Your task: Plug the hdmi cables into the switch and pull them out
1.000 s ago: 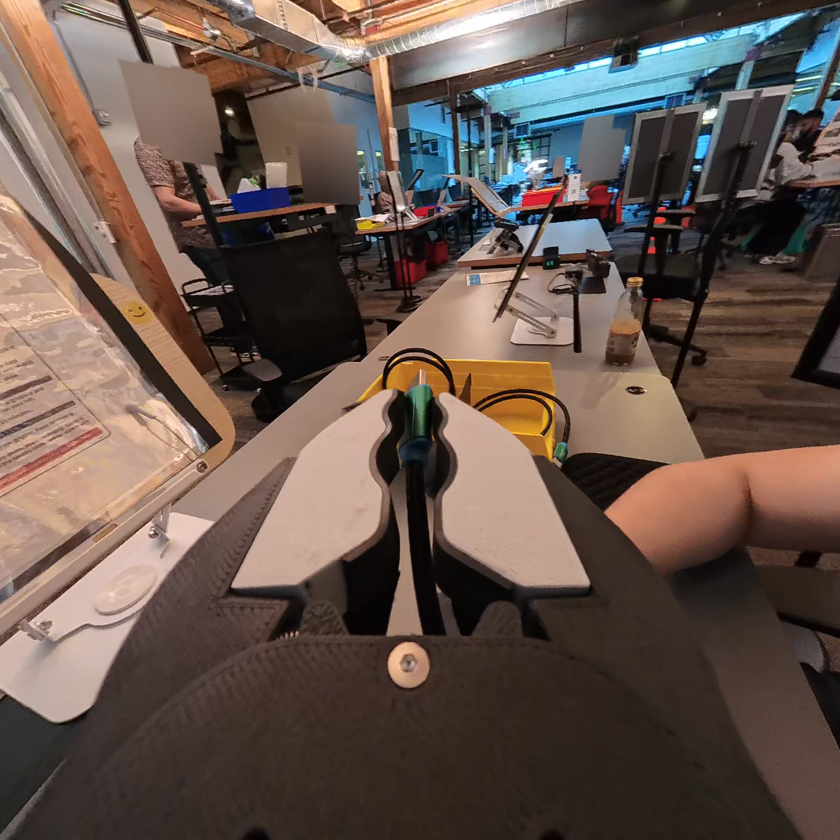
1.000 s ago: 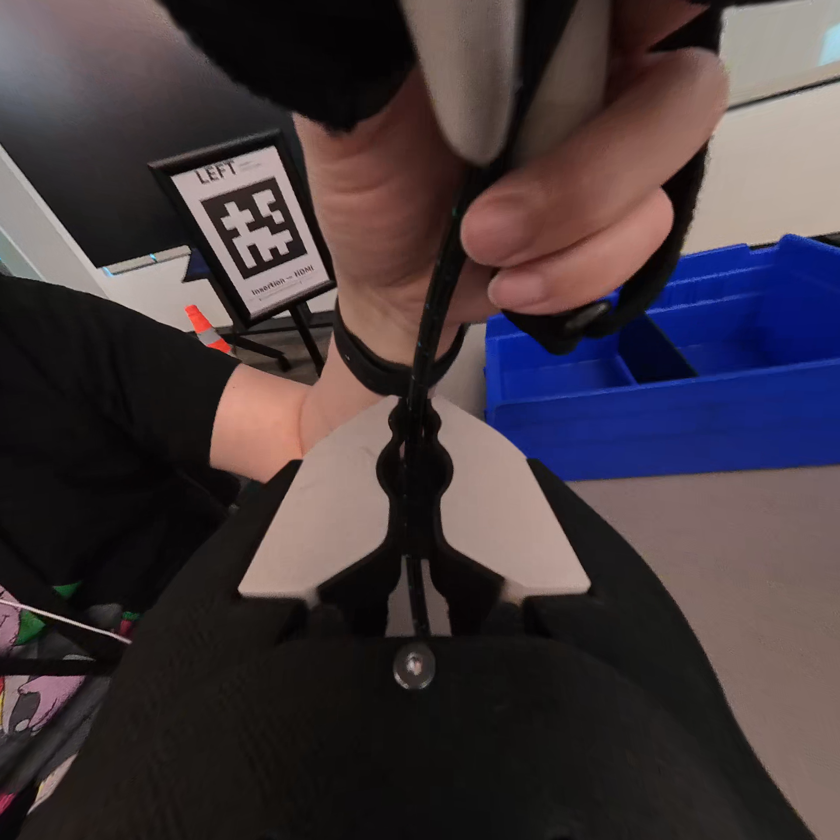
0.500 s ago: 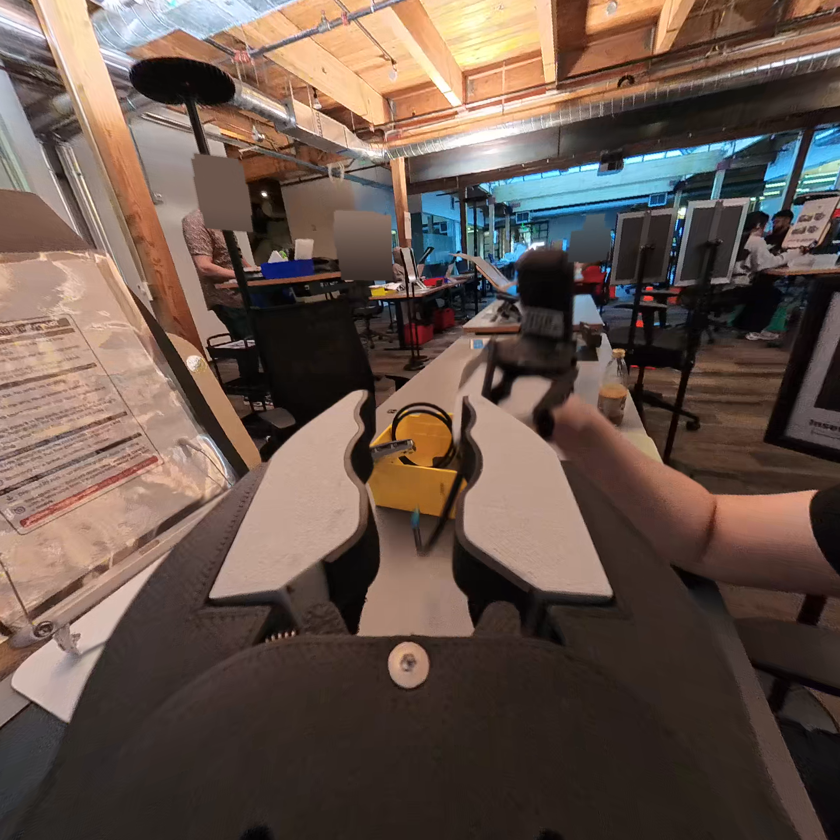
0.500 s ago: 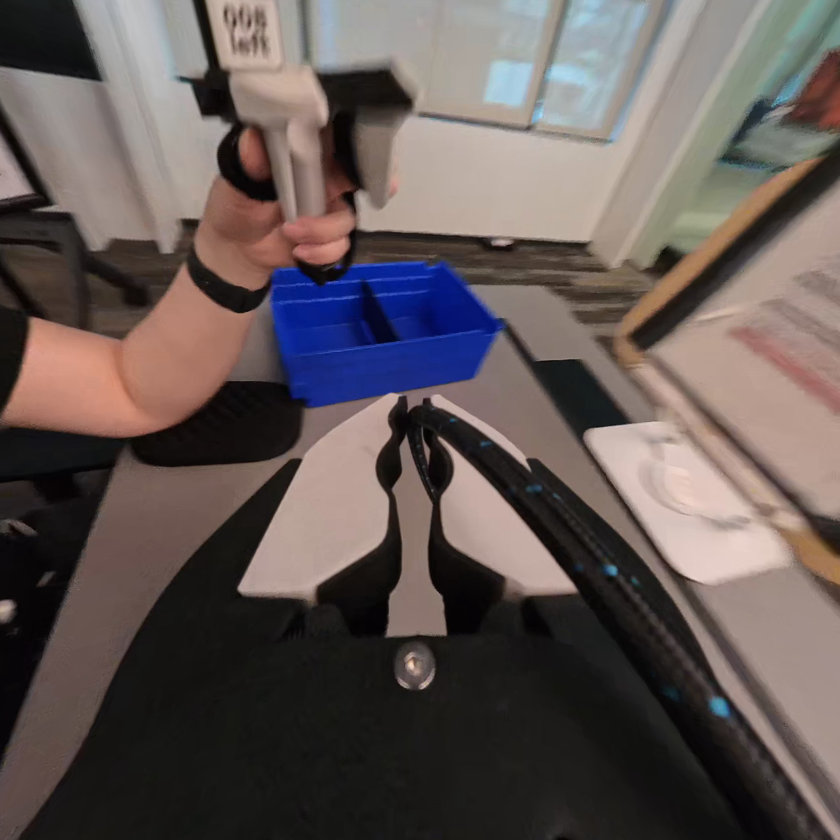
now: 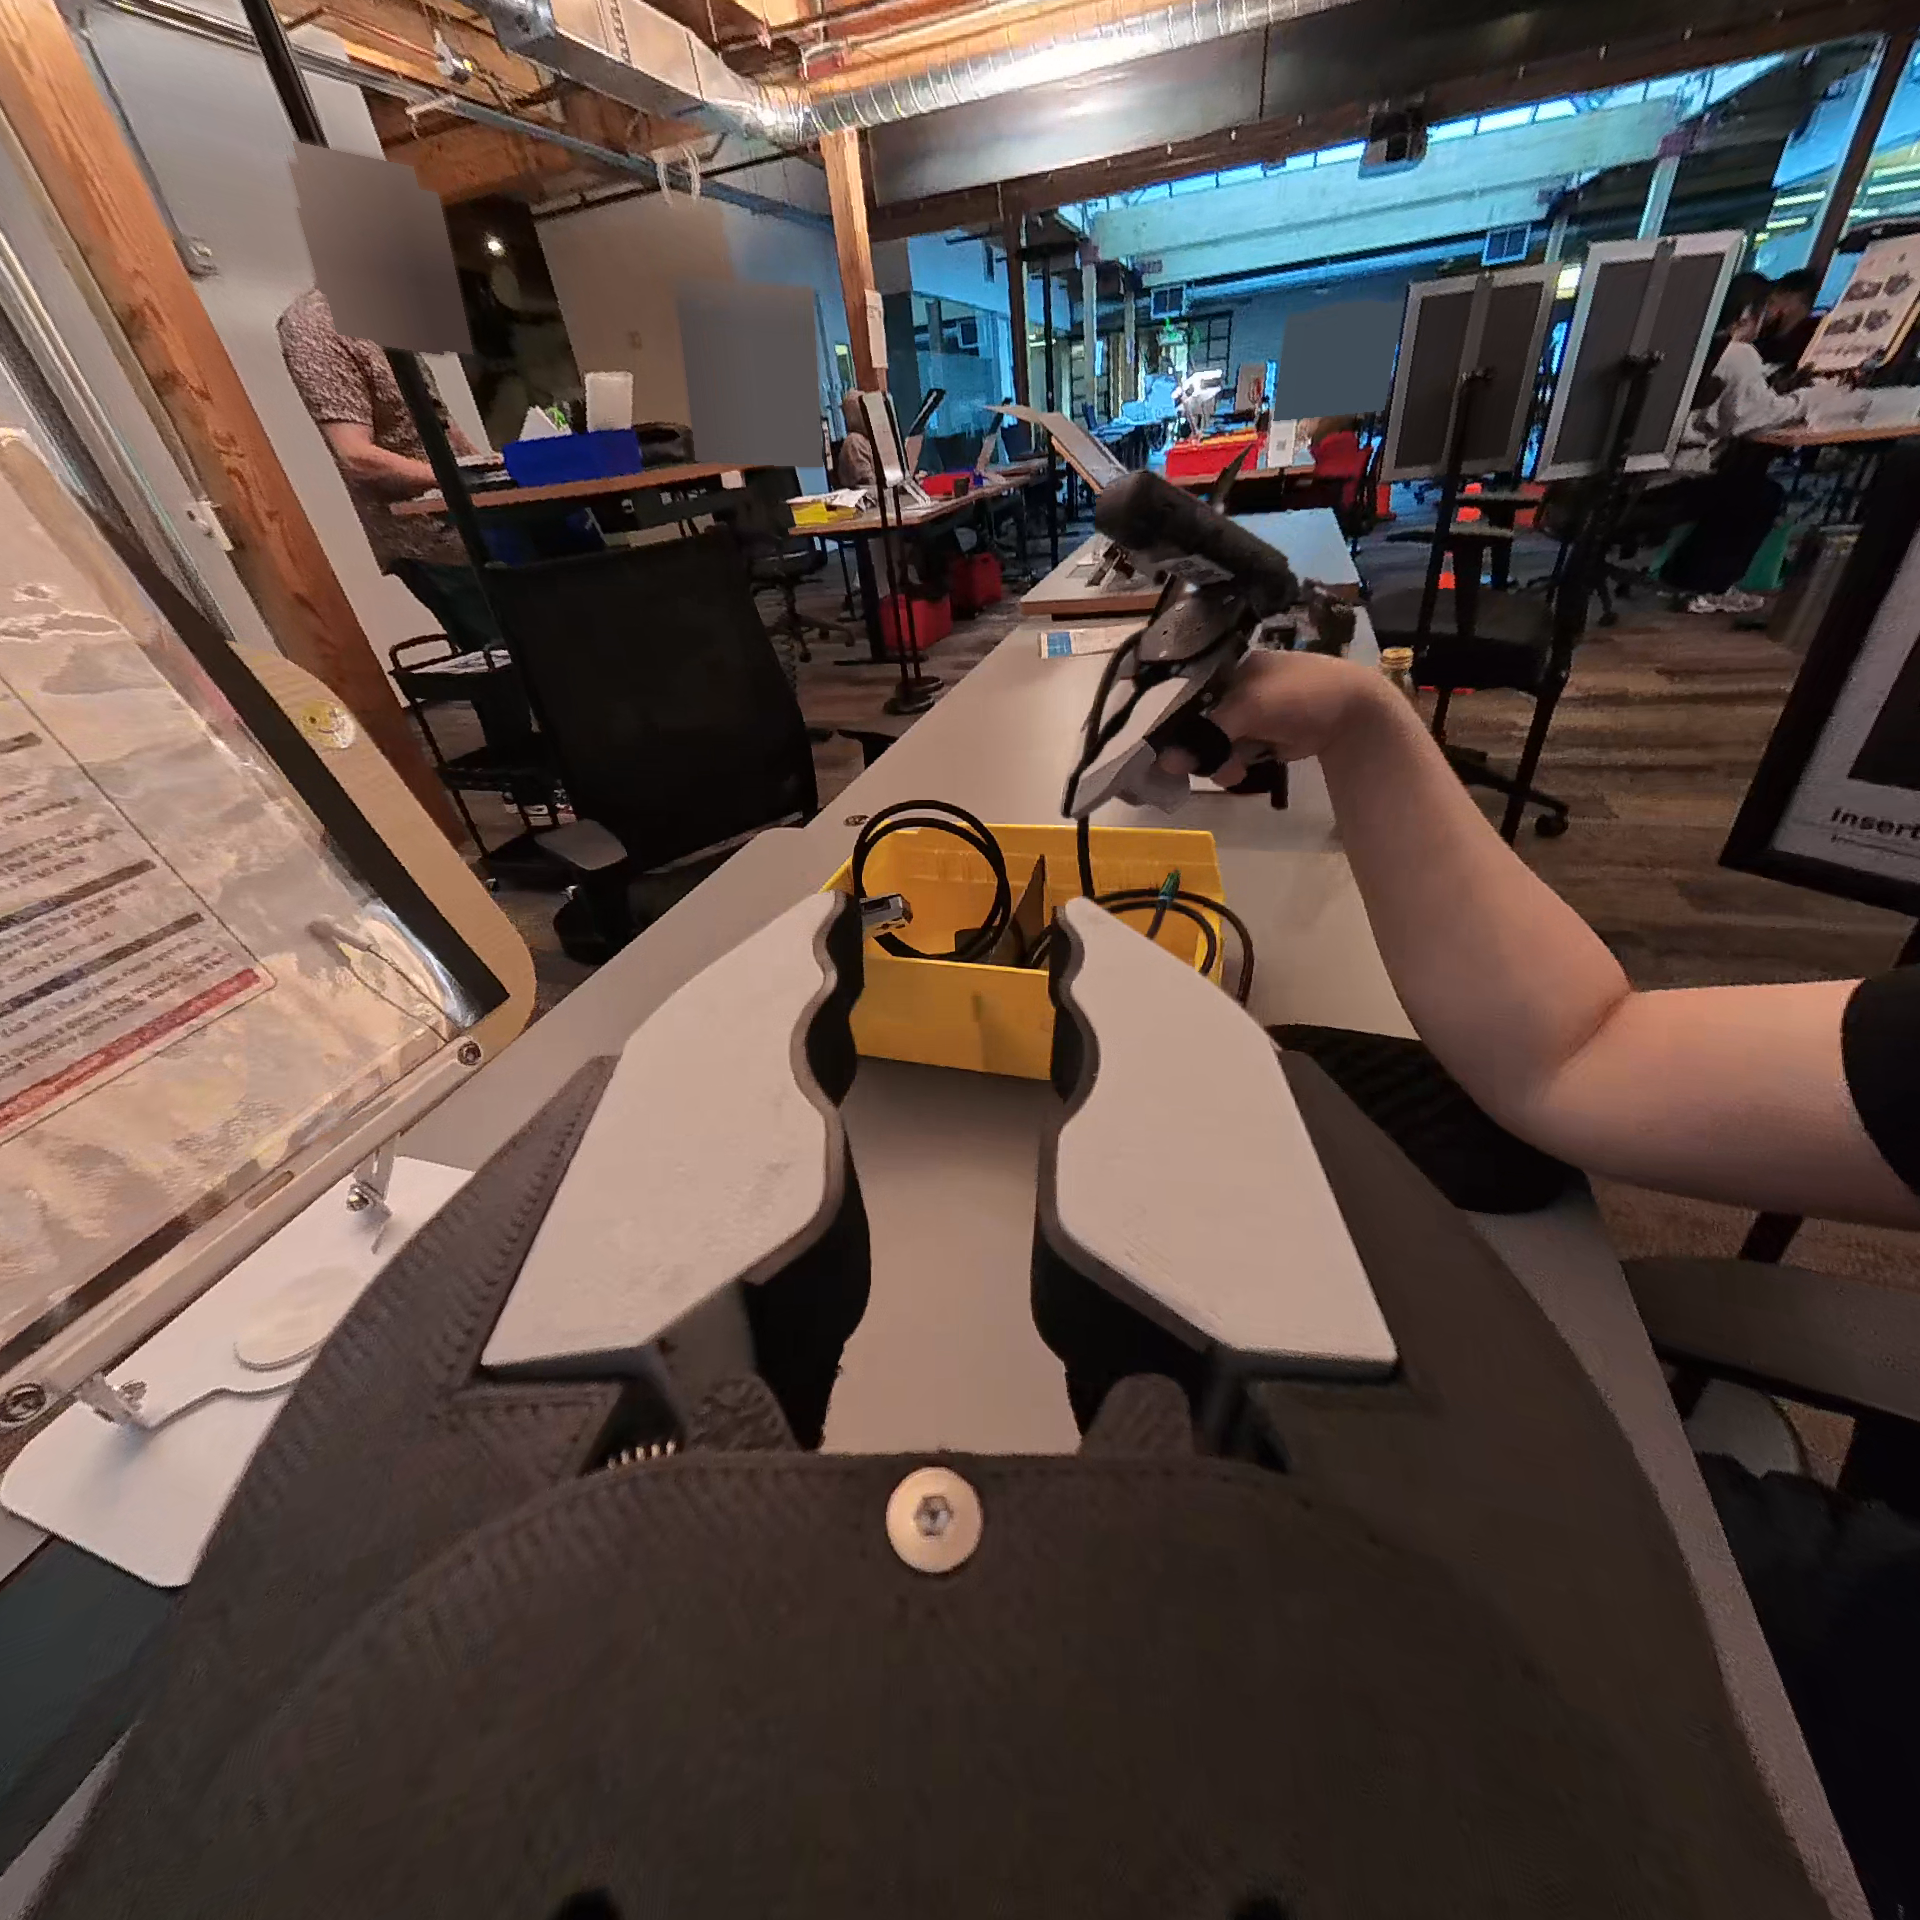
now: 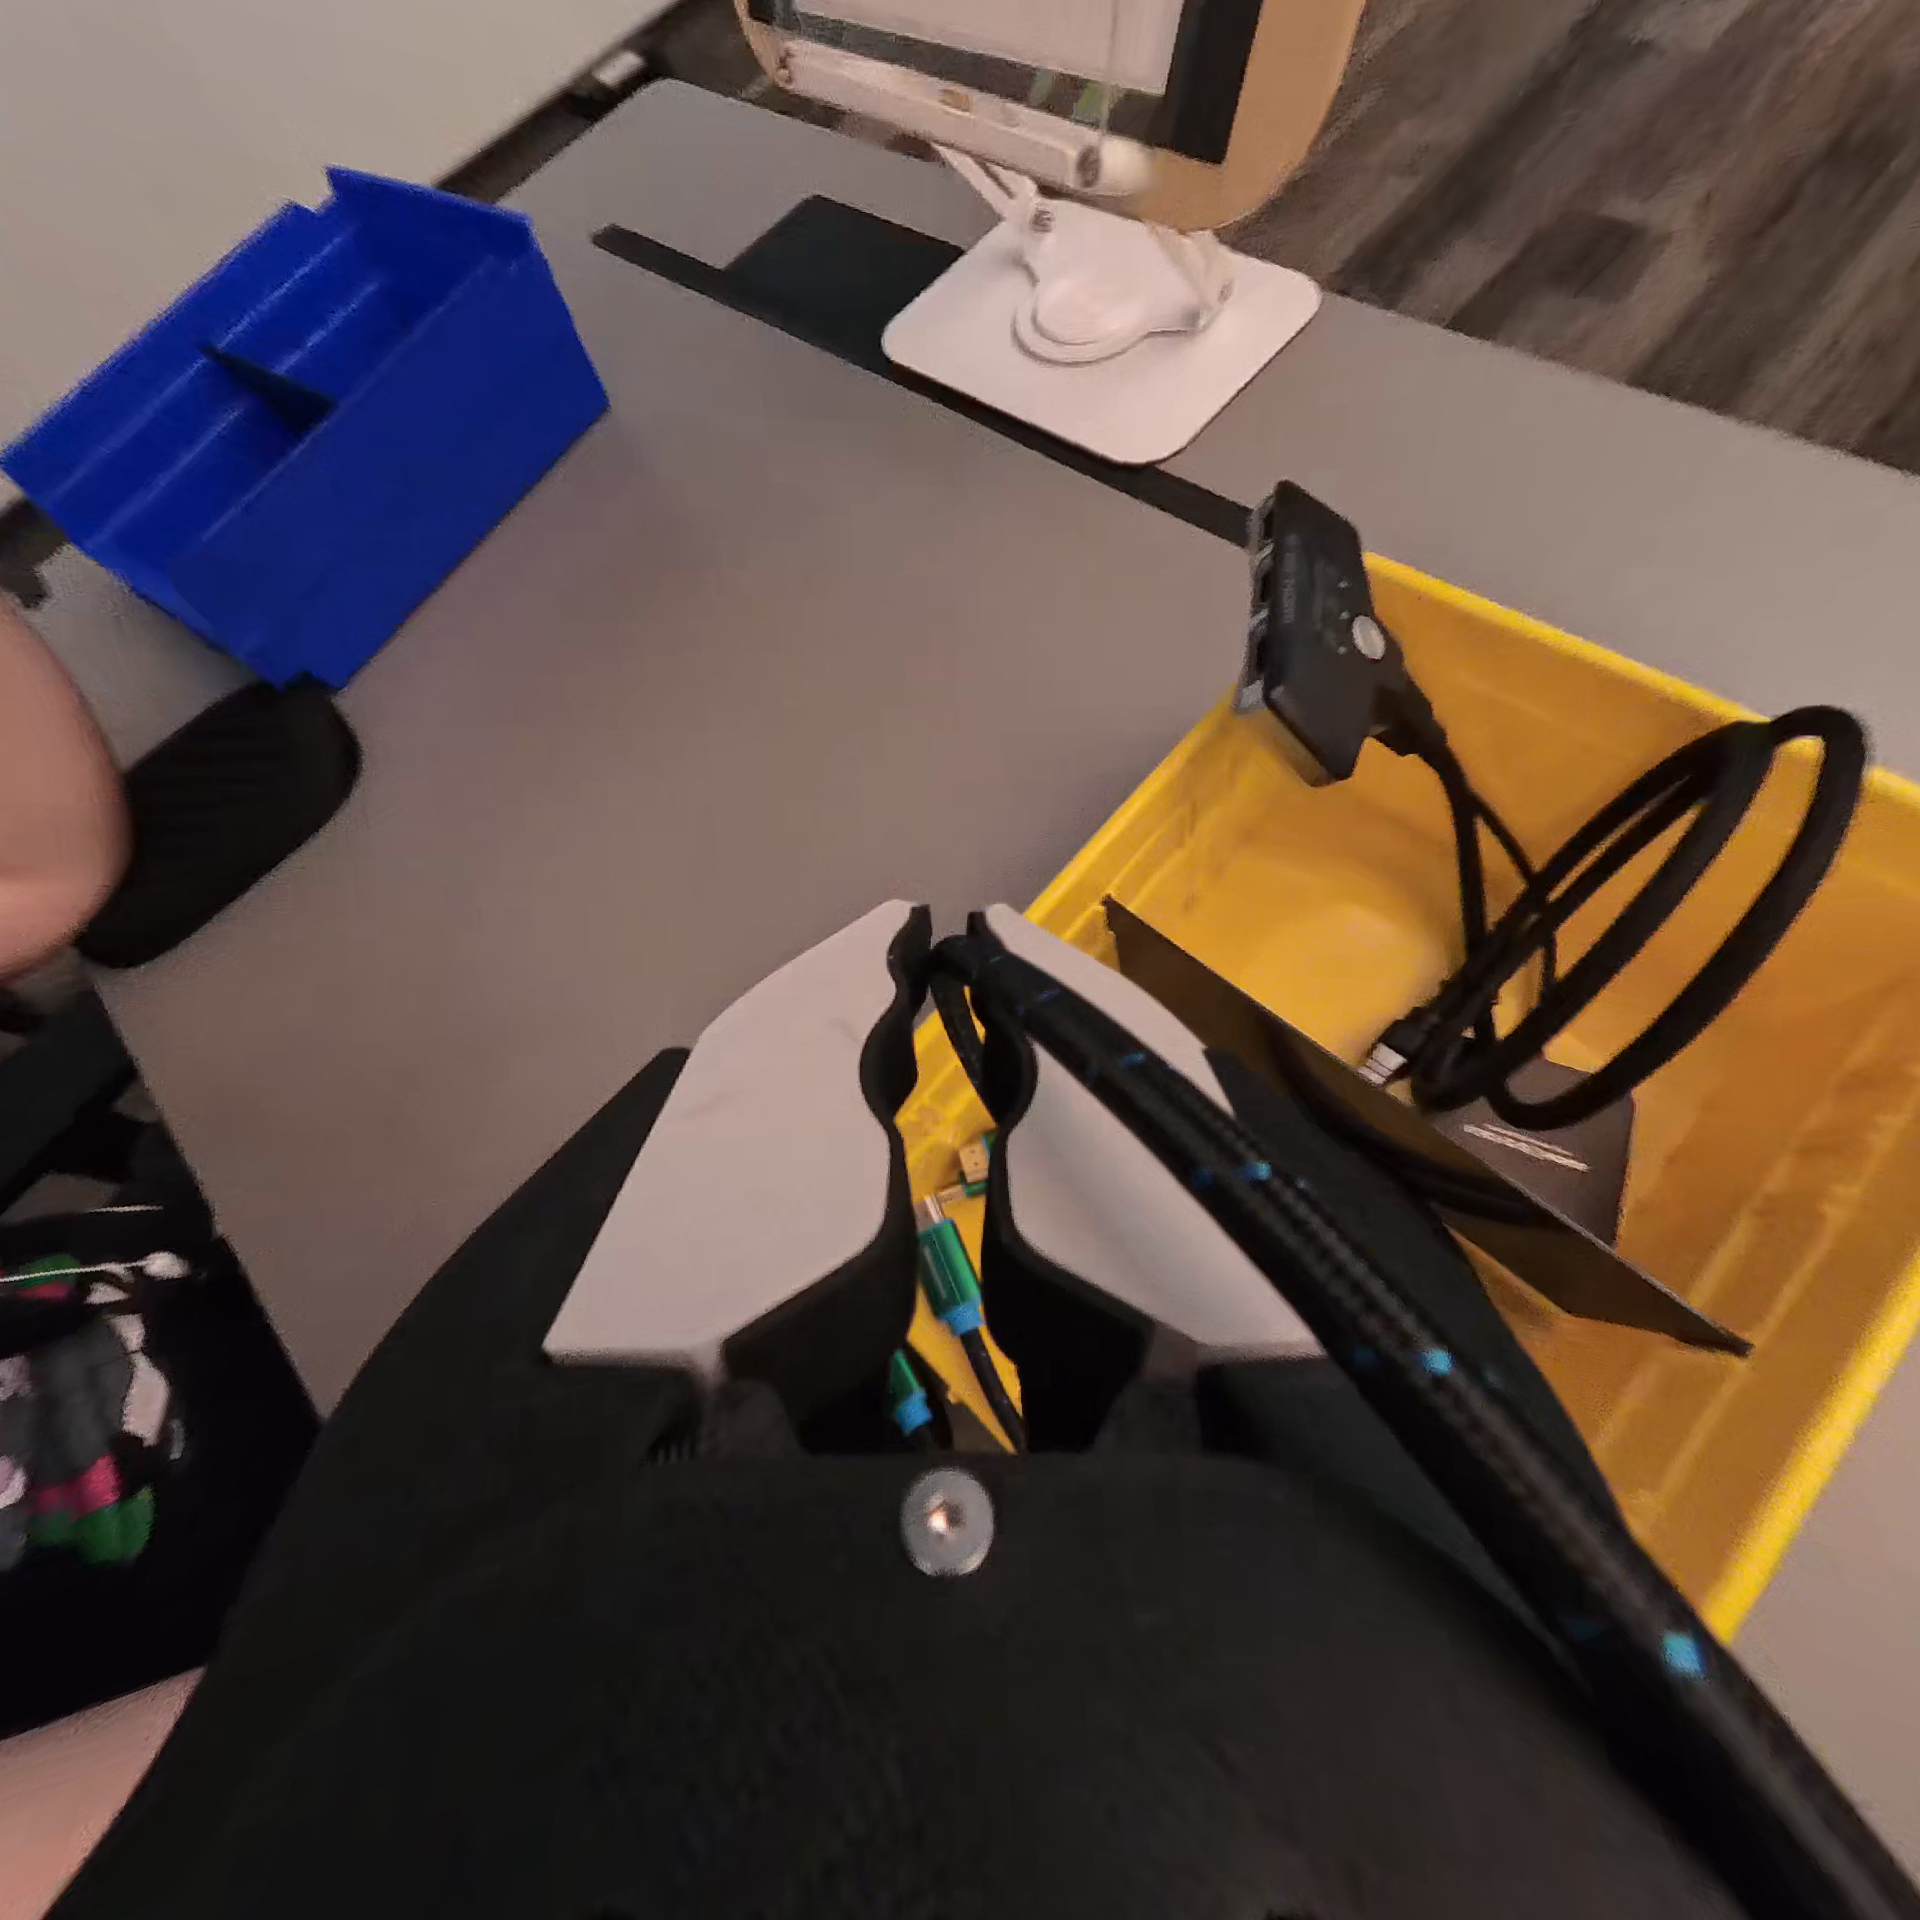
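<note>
The right tool [image 6: 945, 920] pinches a black braided HDMI cable [image 6: 1299, 1226] at its tips above the yellow bin [image 6: 1766, 1299]. The left tool [image 5: 951, 920] is wide and holds nothing. The black switch [image 6: 1314, 623] leans on the bin's far rim on the grey tabletop [image 6: 727, 675].

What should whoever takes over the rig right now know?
Left gripper: open, empty, facing the yellow bin.
Right gripper: shut on the braided black cable, above the bin's near compartment, where green-ended plugs lie.
Switch: propped on the far rim of the bin, beside a coiled black cable.
Blue bin: empty.
Left: every plugging and unplugging visible here; the switch's side ports look free.
</note>
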Tool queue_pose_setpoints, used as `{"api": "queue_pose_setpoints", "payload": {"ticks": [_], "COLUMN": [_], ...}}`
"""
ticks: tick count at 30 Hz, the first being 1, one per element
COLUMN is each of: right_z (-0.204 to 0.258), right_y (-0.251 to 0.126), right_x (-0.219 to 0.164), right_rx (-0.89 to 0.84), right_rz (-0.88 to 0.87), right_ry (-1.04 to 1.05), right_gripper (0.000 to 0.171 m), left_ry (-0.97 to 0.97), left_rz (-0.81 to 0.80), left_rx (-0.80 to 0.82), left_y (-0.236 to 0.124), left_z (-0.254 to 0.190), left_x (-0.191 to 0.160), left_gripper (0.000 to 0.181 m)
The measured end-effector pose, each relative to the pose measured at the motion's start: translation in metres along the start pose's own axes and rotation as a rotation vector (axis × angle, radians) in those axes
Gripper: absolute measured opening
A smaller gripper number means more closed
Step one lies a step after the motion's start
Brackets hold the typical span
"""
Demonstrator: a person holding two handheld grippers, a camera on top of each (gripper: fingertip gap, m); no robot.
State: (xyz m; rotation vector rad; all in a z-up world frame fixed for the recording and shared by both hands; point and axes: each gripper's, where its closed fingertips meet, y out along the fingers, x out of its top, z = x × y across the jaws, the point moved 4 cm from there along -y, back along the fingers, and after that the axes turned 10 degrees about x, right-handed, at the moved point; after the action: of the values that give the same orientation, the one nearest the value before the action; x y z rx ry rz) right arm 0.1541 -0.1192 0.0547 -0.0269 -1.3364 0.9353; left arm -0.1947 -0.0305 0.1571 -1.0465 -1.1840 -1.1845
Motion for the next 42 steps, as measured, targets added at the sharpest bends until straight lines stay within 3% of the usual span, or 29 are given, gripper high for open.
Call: {"api": "queue_pose_setpoints", "payload": {"ticks": [6, 10, 13, 16, 18, 21, 23, 25, 27, 30, 33, 38, 42], "right_z": [-0.004, 0.044, 0.103, 0.147, 0.166, 0.182, 0.182, 0.176, 0.168, 0.174, 0.188, 0.183, 0.157], "right_y": [0.004, -0.013, -0.011, 0.023, 0.051, 0.083, 0.093, 0.100, 0.114, 0.120, 0.118, 0.100, 0.130], "right_x": [0.013, 0.061, 0.089, 0.097, 0.098, 0.096, 0.098, 0.096, 0.071, 0.025, 0.031, 0.090, 0.090], "right_rx": [0.009, 0.088, 0.239, 0.367, 0.403, 0.444, 0.446, 0.440, 0.418, 0.403, 0.211, -0.364, -0.310], "right_rz": [-0.076, -0.350, -0.506, -0.460, -0.410, -0.353, -0.374, -0.354, -0.082, 0.319, 0.292, -0.189, -0.188], "right_ry": [0.019, -0.120, -0.251, -0.328, -0.356, -0.387, -0.386, -0.354, -0.307, -0.378, -0.628, -0.990, -0.755], "right_gripper": [0.007, 0.007, 0.007, 0.007, 0.007, 0.007, 0.007, 0.010, 0.027, 0.006, 0.006, 0.059, 0.109], "left_ry": [0.006, -0.033, -0.039, -0.002, 0.049, 0.149, 0.220, 0.258, 0.274, 0.238, 0.220, 0.097, -0.056], "left_rz": [0.030, 0.018, 0.017, 0.007, -0.025, 0.010, 0.052, 0.091, 0.115, 0.149, 0.218, 0.180, 0.074], "left_rx": [-0.006, -0.045, -0.064, -0.030, 0.002, 0.055, 0.043, 0.063, 0.093, 0.104, 0.151, 0.213, 0.228], "left_y": [0.009, 0.035, 0.067, 0.087, 0.090, 0.090, 0.087, 0.085, 0.078, 0.063, 0.052, 0.041, 0.035], "left_z": [-0.003, -0.015, -0.033, -0.048, -0.054, -0.053, -0.053, -0.046, -0.035, -0.017, -0.002, 0.014, 0.024], "left_x": [-0.007, -0.017, -0.035, -0.045, -0.045, -0.049, -0.054, -0.055, -0.052, -0.047, -0.047, -0.038, -0.028], "left_gripper": [0.032, 0.037, 0.052, 0.063, 0.059, 0.041, 0.004, 0.004, 0.004, 0.003, 0.003, 0.003, 0.003]}}
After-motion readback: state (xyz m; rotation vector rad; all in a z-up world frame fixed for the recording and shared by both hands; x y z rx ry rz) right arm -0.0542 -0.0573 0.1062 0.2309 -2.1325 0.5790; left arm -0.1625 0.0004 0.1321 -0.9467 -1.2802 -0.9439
